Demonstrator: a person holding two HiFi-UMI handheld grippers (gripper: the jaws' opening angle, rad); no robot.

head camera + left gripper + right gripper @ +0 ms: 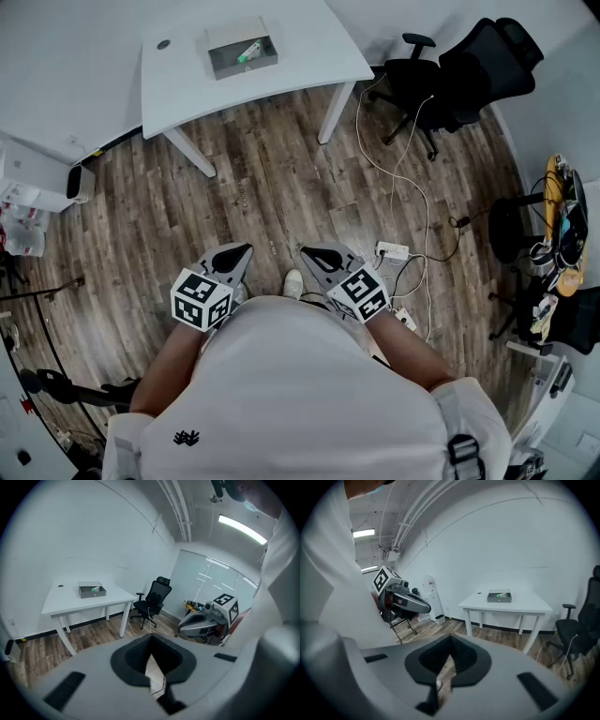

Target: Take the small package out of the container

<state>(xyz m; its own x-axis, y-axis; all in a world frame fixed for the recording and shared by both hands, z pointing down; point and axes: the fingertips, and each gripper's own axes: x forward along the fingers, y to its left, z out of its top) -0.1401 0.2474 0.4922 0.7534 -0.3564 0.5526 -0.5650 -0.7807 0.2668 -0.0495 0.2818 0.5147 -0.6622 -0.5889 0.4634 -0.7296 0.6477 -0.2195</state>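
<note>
Left gripper (241, 252) and right gripper (308, 253) pressed shut, empty, tilted floorward; well ahead, on white table (305, 47), small green-and-white package (248, 52) lying inside open grey container (223, 62).

We see our left gripper (151, 637) closed and empty, the container (92, 591) far off on the white table (65, 604).

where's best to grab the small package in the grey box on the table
From above: the box is open-topped and its walls block the sides. Pinch the package across its short width near the middle, since it looks elongated. Finer shape is too small to tell.
</note>
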